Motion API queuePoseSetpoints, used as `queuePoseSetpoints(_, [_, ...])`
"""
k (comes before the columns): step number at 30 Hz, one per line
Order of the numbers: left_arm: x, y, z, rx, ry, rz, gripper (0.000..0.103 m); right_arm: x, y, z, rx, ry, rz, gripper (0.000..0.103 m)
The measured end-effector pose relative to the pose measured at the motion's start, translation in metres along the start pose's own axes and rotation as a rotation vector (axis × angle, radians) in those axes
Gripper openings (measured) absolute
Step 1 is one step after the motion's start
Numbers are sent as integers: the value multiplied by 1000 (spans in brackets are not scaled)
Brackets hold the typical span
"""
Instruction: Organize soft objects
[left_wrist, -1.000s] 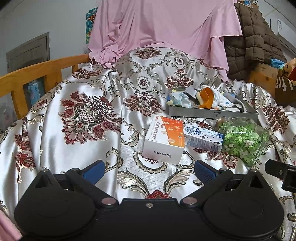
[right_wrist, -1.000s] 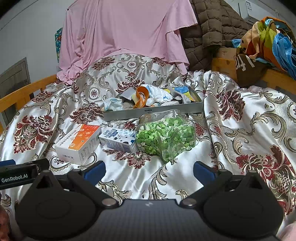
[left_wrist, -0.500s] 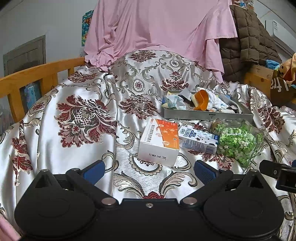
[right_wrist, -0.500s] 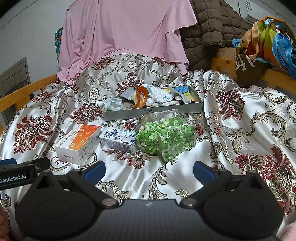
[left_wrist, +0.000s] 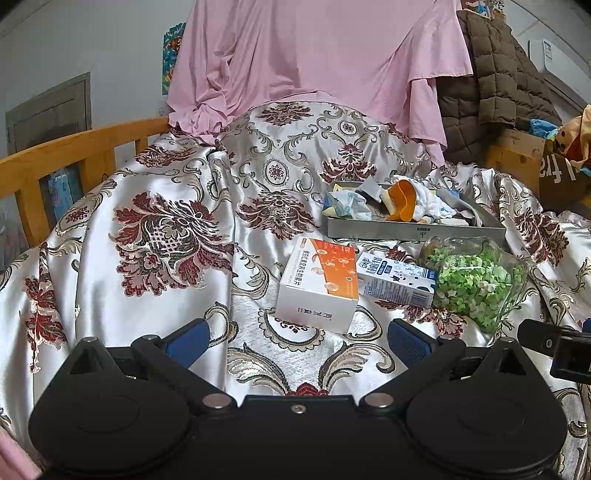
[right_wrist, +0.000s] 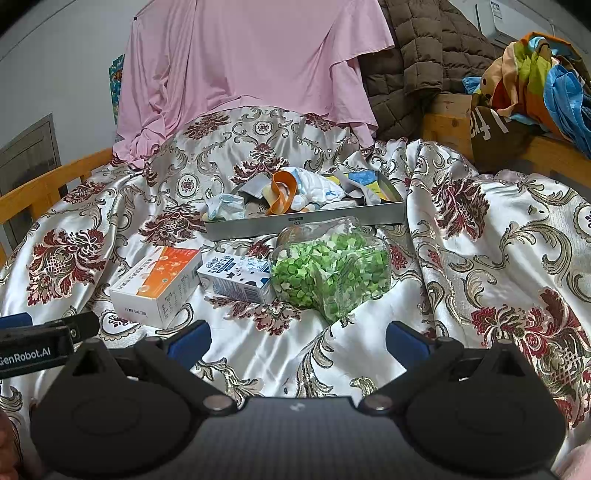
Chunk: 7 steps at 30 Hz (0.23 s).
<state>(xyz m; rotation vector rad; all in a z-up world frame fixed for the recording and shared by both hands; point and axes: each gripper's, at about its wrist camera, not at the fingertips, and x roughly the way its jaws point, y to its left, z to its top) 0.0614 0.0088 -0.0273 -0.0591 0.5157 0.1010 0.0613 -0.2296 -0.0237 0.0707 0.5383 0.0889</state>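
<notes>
The bed (left_wrist: 155, 266) under its shiny flowered cover fills both views, with a pink cloth (right_wrist: 255, 62) hanging at 12 o'clock behind it. On the cover, toward 1 o'clock in the left wrist view, lies a grey metal tray (left_wrist: 413, 229) that holds the soft objects (left_wrist: 406, 201): crumpled small cloths, one with an orange band. These are the things of the task, and they already lie inside the tray.

In front of the tray stand three things in a row: a clear jar of green paper stars (right_wrist: 330, 275) lying on its side, a white and orange box (left_wrist: 321, 284), and a small blue milk carton (left_wrist: 397, 278) between them, touching or almost touching both.

The left tongs (left_wrist: 295, 341) are apart and hold nothing; they hang low over the cover at 6 o'clock, short of the box. The right tongs (right_wrist: 298, 339) are apart too, empty, short of the jar.

The risks seem to come from the surface. The satin is slippery and lies in folds, so a low reach could catch the cover and drag the whole row with it. The jar could roll if it is pushed. A reach to the tray must pass over the row, and the two tongs are near each other, so they could collide.
</notes>
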Motion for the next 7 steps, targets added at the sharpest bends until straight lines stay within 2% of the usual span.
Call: queuePoseSetpoints(7, [-1,1,0,6,-17,-7,102,0,0,0,0,1,0,103])
